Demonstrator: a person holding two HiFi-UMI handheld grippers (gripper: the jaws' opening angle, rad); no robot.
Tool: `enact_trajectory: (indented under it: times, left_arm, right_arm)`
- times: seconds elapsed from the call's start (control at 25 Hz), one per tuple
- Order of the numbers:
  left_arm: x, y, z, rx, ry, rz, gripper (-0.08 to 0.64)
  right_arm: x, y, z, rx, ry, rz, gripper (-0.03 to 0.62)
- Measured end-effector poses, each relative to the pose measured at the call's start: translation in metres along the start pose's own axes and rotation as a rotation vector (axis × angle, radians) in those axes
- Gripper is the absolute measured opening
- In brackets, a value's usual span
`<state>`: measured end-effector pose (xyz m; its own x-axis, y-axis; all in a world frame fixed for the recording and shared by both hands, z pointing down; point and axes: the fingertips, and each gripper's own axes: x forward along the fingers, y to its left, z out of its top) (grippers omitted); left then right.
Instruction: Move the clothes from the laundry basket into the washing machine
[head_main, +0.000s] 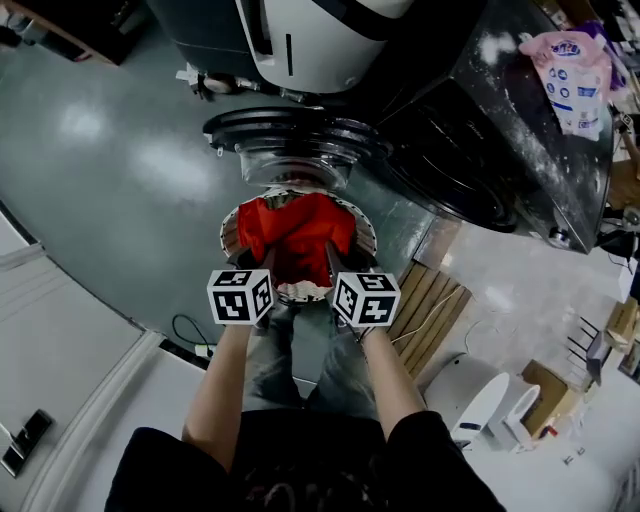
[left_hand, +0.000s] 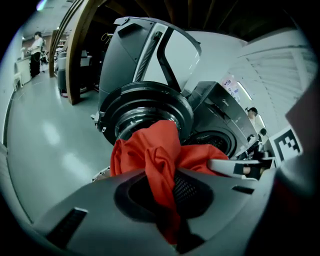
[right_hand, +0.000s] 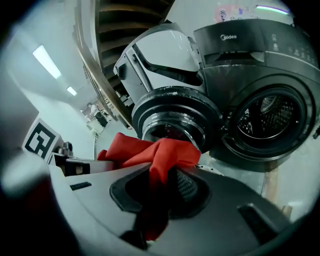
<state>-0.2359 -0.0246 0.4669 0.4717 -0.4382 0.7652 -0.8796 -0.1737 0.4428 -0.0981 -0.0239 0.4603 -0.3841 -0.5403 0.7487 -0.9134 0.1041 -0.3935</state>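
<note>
The left gripper (head_main: 264, 252) and right gripper (head_main: 331, 256) each pinched a red garment (head_main: 297, 230) over the laundry basket (head_main: 228, 236). The washing machine (right_hand: 265, 107) stood open on a glossy grey floor (head_main: 110, 165).

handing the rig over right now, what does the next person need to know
Grippers: left gripper shut on the red garment; right gripper shut on the same garment.
Things: the garment is bunched between both grippers over the laundry basket. The washing machine is ahead, door open.
Done: garment gripped.
Left: put it in the drum and release. The garment hides the basket's inside, so check for more.
</note>
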Motion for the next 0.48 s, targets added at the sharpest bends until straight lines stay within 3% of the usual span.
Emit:
enact_trajectory:
  times: [0.48]
  left_arm:
    - [-0.042, -0.101, 0.040, 0.161, -0.034, -0.063, 0.066]
  right_arm:
    - [-0.105, -0.026, 0.039, 0.088, -0.162, -0.034, 0.071]
